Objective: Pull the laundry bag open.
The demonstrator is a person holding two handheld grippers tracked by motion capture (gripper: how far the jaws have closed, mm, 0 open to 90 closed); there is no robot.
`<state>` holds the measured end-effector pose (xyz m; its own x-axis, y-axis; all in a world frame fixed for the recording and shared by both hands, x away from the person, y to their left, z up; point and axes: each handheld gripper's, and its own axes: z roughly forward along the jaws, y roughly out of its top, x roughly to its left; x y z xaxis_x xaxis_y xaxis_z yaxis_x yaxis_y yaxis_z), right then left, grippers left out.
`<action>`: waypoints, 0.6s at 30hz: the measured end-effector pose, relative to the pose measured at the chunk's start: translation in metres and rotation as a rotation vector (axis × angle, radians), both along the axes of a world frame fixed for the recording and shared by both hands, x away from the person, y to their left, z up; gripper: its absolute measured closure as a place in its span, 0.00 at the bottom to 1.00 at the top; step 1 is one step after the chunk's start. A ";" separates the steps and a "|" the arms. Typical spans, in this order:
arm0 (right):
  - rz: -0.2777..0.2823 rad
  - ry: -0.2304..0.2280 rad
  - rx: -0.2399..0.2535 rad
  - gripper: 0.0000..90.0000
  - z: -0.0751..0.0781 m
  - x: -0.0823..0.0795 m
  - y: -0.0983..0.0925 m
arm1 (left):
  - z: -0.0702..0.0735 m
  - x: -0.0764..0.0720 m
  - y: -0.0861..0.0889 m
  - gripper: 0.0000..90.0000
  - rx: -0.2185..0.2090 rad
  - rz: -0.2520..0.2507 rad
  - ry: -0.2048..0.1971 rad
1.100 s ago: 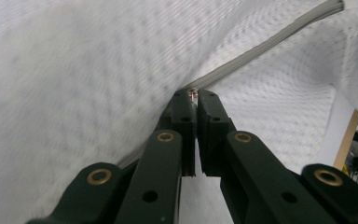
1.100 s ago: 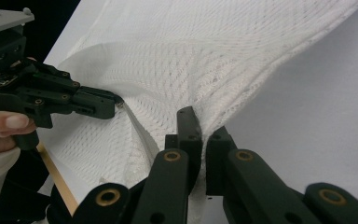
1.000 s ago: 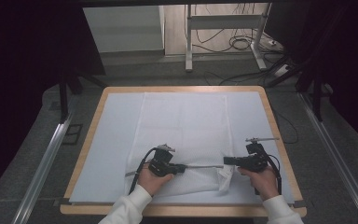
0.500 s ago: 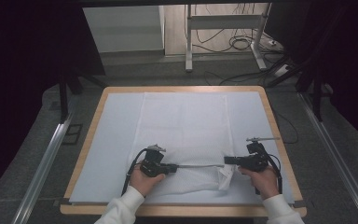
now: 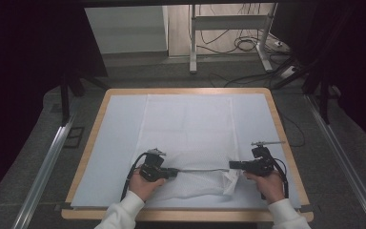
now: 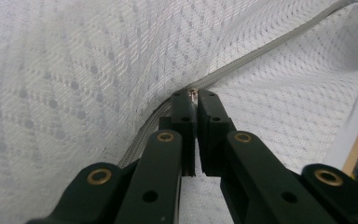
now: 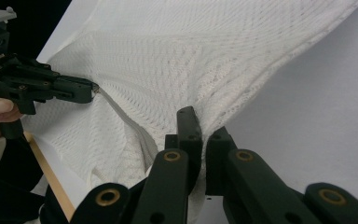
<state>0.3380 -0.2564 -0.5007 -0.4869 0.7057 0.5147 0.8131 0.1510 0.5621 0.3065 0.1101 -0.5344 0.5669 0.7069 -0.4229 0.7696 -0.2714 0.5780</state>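
No readable text, labels, brands, nos. or signs anywhere: not on the mesh cloth, the grippers, the table or the bkgd.

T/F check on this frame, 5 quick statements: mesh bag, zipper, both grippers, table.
1. The left gripper is shut on the zipper pull of the white mesh bag. True.
2. The right gripper hangs open above the bag. False: its jaws are shut on the bag's bunched fabric at the right end.
3. The zipper runs taut between the two grippers. True.
4. The bag lies on bare wood. False: it lies on a pale sheet that covers the wooden-edged table.
5. Both grippers work at the far edge of the table. False: they are at the near edge, close to the person.
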 end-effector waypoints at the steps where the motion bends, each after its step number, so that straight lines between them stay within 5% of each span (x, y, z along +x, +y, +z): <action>1: -0.002 -0.001 -0.006 0.98 0.000 0.000 0.000 | 0.000 0.000 0.001 0.97 -0.007 0.000 0.004; 18: -0.006 0.000 -0.012 0.98 0.000 0.000 0.000 | 0.001 -0.003 0.016 0.97 -0.012 0.022 0.004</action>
<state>0.3384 -0.2569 -0.5011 -0.4829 0.7147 0.5059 0.8138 0.1530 0.5607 0.3038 0.1262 -0.5330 0.5496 0.7138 -0.4340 0.7777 -0.2475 0.5779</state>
